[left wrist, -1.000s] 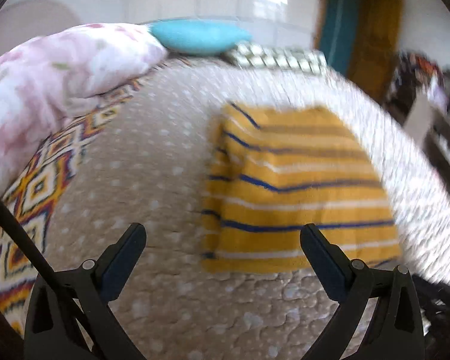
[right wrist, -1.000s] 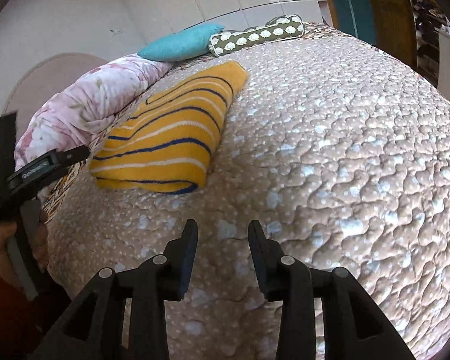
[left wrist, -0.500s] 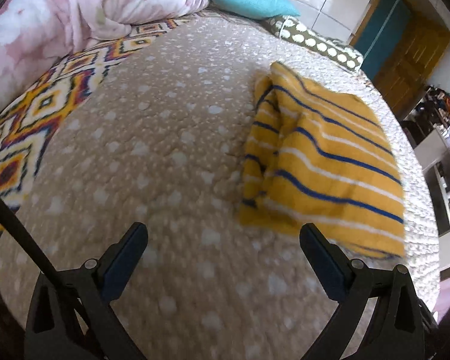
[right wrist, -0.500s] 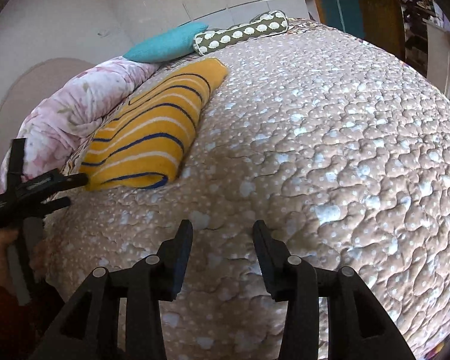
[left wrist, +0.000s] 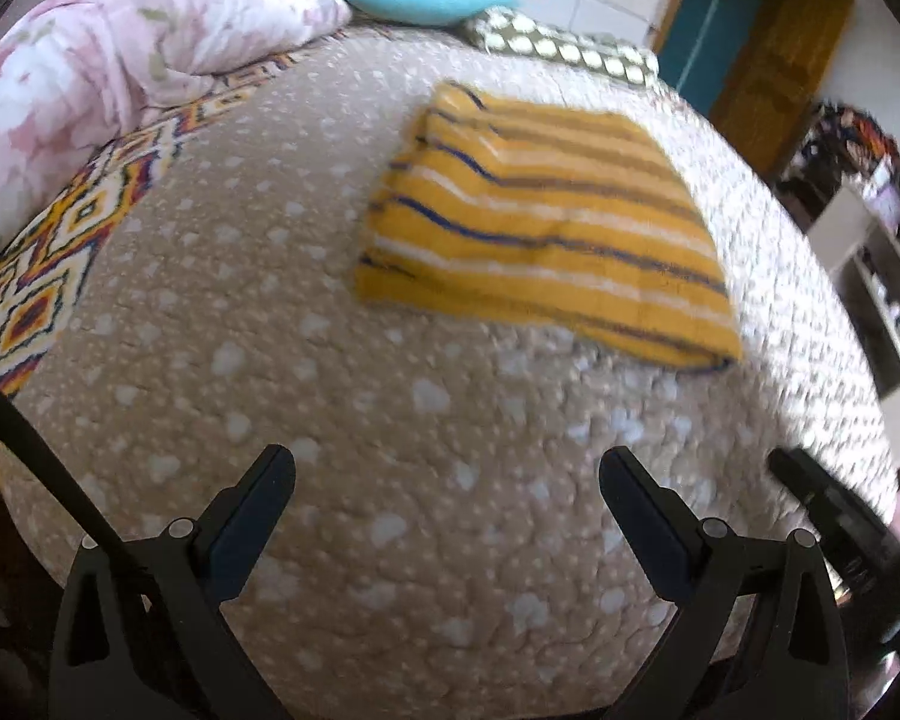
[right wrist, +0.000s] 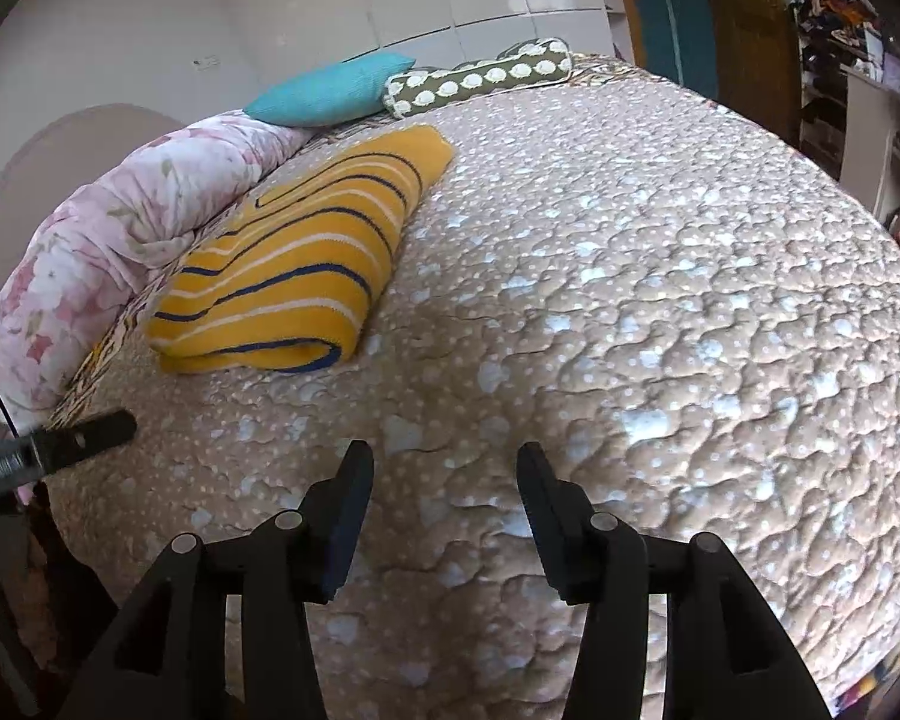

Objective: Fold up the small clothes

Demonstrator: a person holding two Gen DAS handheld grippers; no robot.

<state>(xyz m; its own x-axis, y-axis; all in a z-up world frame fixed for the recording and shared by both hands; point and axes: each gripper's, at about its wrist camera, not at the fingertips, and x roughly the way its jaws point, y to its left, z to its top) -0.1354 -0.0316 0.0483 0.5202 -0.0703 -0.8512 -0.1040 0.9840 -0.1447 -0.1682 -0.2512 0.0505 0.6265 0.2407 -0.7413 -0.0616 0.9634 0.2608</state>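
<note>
Two grippers over our quilted bed, left gripper jaws wide apart and empty, right gripper jaws opening with nothing between, folded striped garment at ten o'clock.

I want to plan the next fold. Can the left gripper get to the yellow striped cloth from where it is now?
Probably yes. The left gripper is open and empty, and only bare bedspread lies between it and the folded yellow striped cloth.

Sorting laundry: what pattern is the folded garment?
Yellow garment with white and dark blue stripes; clearest in right wrist view.
</note>
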